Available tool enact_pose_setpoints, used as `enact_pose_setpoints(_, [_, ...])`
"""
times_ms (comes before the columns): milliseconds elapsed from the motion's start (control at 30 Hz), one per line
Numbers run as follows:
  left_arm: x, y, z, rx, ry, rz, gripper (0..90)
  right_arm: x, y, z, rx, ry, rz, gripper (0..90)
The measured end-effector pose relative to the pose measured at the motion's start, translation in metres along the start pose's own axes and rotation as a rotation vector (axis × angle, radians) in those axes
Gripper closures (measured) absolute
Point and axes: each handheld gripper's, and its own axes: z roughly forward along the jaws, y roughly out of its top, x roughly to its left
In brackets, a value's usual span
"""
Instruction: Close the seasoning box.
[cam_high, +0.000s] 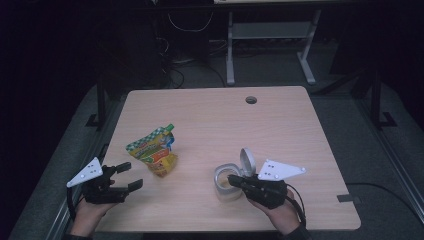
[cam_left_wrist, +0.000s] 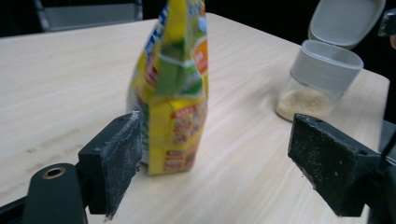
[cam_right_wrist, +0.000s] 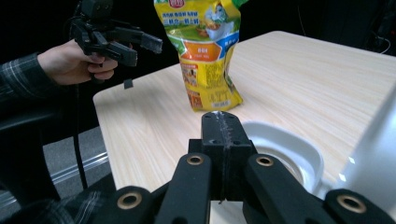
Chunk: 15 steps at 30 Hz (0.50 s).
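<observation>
Hiding container (cam_right_wrist: 285, 149) rim, right gripper (cam_right_wrist: 223, 122) jaws closed; pouch (cam_right_wrist: 205, 51) top cropped — blurred

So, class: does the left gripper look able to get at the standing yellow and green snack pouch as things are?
Probably yes. The left gripper has its jaws wide apart and faces the yellow and green snack pouch, with bare wooden table between them; the lidded clear plastic container stands off to one side.

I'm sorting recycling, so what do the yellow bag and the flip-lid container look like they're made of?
The yellow bag looks like thin glossy plastic film: printed, creased, catching highlights. The container looks like translucent plastic with a matte whitish rim and hinged lid; pale powder shows through its wall. Neither is certain from looks alone.
</observation>
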Motion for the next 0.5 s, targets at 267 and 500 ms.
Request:
enact_pose_setpoints(267, [-0.005, -0.008, 0.007, 0.041, -0.023, 0.001, 17.7, -0.006, -0.019, -0.023, 0.008, 0.001, -0.007, 89.4])
enact_pose_setpoints(500, [-0.005, -0.011, 0.014, 0.072, -0.035, 0.011, 18.0, -0.016, -0.034, -0.052, 0.002, -0.053, 0.013, 89.4])
